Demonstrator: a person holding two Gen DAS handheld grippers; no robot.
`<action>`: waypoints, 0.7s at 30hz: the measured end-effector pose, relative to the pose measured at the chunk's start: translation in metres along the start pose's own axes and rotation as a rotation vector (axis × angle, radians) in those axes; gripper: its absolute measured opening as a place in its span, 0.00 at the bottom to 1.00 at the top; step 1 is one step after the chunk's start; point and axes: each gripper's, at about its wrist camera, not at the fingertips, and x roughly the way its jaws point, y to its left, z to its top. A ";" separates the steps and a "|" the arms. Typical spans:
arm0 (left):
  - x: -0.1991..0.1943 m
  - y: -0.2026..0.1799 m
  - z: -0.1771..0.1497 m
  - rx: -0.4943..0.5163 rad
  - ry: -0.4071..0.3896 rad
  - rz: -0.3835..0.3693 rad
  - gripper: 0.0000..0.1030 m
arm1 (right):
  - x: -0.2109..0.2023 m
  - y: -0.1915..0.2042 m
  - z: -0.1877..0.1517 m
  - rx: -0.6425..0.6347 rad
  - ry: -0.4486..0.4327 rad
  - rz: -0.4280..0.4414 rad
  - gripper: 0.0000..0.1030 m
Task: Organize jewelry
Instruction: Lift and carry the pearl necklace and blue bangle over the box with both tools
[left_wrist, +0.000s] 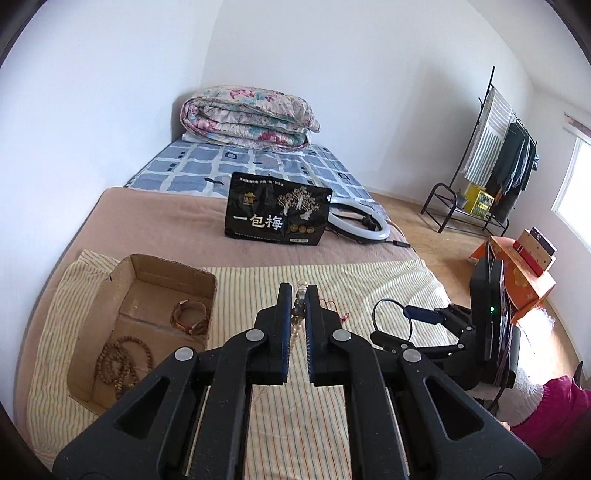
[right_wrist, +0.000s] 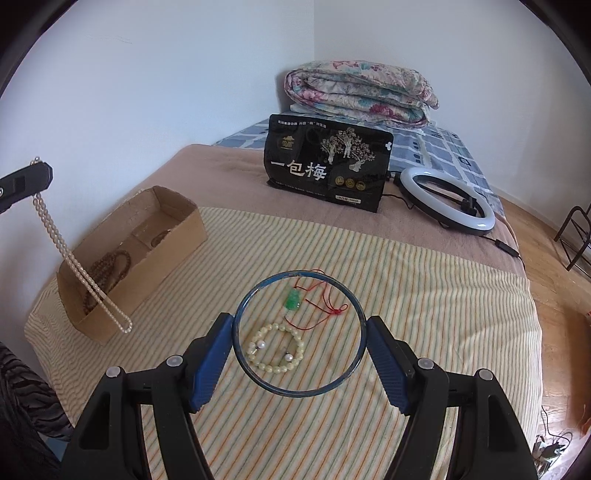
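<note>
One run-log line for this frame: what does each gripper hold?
left gripper: shut on pearl necklace, lifted near cardboard box | right gripper: shut on blue bangle | striped cloth: beaded bracelet, jade pendant

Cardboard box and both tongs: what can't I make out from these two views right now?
- Cardboard box: in the right wrist view its near wall hides most of the wooden bead strands.
- Pearl necklace: in the left wrist view the left tongs hide all but a few beads.
- Blue bangle: in the left wrist view the right tongs show side-on, the bangle only in part.
</note>
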 end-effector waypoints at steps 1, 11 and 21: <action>-0.004 0.004 0.003 -0.005 -0.012 0.008 0.04 | 0.000 0.004 0.002 -0.002 -0.002 0.006 0.72; -0.031 0.059 0.017 -0.067 -0.076 0.116 0.04 | -0.001 0.043 0.021 -0.026 -0.022 0.076 0.72; -0.033 0.102 0.010 -0.104 -0.068 0.192 0.04 | 0.013 0.086 0.039 -0.051 -0.020 0.146 0.72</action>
